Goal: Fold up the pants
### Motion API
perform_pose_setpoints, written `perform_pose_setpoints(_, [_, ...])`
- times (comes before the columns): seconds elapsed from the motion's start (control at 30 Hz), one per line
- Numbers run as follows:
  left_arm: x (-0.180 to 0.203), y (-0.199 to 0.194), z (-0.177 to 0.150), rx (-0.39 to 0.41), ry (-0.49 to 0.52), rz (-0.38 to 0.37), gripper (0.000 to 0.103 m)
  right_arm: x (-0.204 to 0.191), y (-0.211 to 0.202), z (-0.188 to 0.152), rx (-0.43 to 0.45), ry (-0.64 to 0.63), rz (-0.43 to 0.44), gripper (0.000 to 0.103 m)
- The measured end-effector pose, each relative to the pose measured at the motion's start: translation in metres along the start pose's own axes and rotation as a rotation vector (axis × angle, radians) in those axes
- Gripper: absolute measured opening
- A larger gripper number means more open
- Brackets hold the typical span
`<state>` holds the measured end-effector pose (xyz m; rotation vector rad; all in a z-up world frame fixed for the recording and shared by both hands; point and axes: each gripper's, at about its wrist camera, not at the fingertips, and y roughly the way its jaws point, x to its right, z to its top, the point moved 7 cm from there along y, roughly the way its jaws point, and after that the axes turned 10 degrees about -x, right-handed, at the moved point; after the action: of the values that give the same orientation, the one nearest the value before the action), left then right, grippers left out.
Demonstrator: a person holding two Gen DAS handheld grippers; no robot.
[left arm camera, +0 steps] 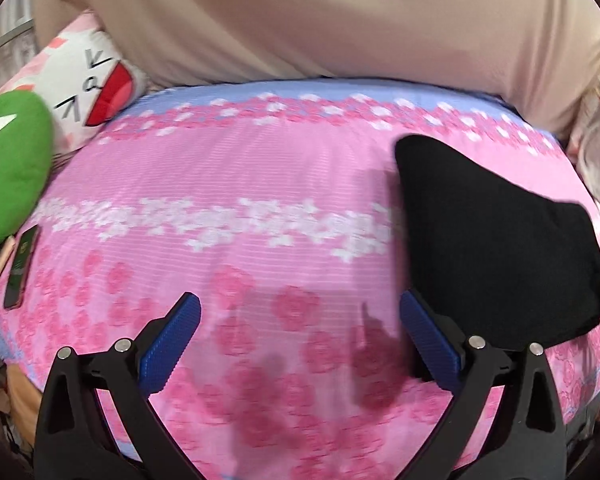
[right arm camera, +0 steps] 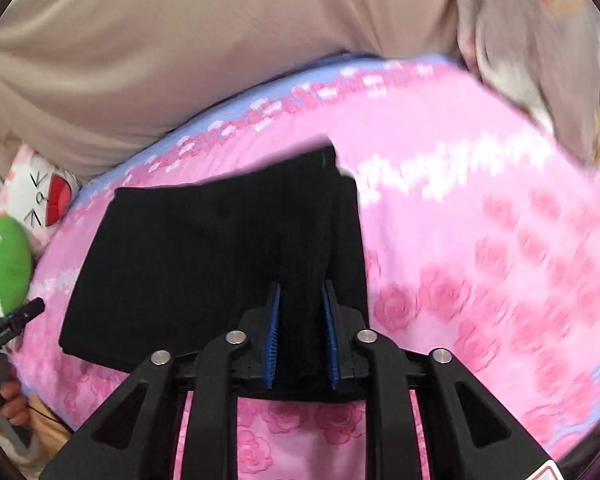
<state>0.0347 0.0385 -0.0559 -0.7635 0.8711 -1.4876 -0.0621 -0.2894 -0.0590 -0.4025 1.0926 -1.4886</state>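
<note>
Right gripper [right arm camera: 302,334] fingers [right arm camera: 274,332] tight on pants [right arm camera: 204,264].

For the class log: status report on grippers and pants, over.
Left gripper open, empty. Right gripper shut on black pants, folded on pink bedsheet. Nothing blocking.

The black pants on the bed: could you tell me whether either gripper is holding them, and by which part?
The right gripper is shut on the black pants, pinching a bunched fold at their near edge. The left gripper is open, holding nothing.
</note>
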Motion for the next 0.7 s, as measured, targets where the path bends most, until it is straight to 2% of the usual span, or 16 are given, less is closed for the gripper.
perform_pose_setpoints(0.17, [0.034, -0.003, 0.003, 0.014, 0.058, -0.005, 0.098, -0.007, -0.012, 0.008, 0.03, -0.032, -0.008, 0.028])
perform_pose_setpoints(0.23, [0.042, -0.004, 0.004, 0.006, 0.061, -0.029, 0.098, -0.014, -0.021, 0.012, 0.058, -0.048, -0.003, 0.043])
perform_pose_setpoints(0.27, [0.046, -0.002, 0.004, -0.006, 0.06, -0.055, 0.098, -0.014, -0.025, 0.016, 0.074, -0.056, -0.005, 0.05])
perform_pose_setpoints(0.43, [0.073, 0.023, 0.009, -0.092, 0.043, -0.184, 0.098, -0.008, -0.023, 0.016, 0.06, -0.045, 0.019, 0.053])
perform_pose_setpoints(0.5, [0.08, 0.037, 0.009, -0.132, 0.033, -0.218, 0.098, -0.009, -0.015, 0.012, 0.033, -0.036, 0.03, 0.065])
perform_pose_setpoints(0.63, [0.086, 0.068, 0.004, -0.239, -0.043, -0.335, 0.098, -0.005, 0.008, 0.006, -0.036, -0.002, 0.075, 0.069])
perform_pose_setpoints(0.67, [0.087, 0.071, 0.003, -0.245, -0.048, -0.361, 0.096, -0.004, 0.013, 0.005, -0.038, 0.003, 0.068, 0.07])
perform_pose_setpoints(0.7, [0.088, 0.07, 0.004, -0.24, -0.041, -0.37, 0.087, -0.006, 0.017, 0.004, -0.044, -0.009, 0.056, 0.07])
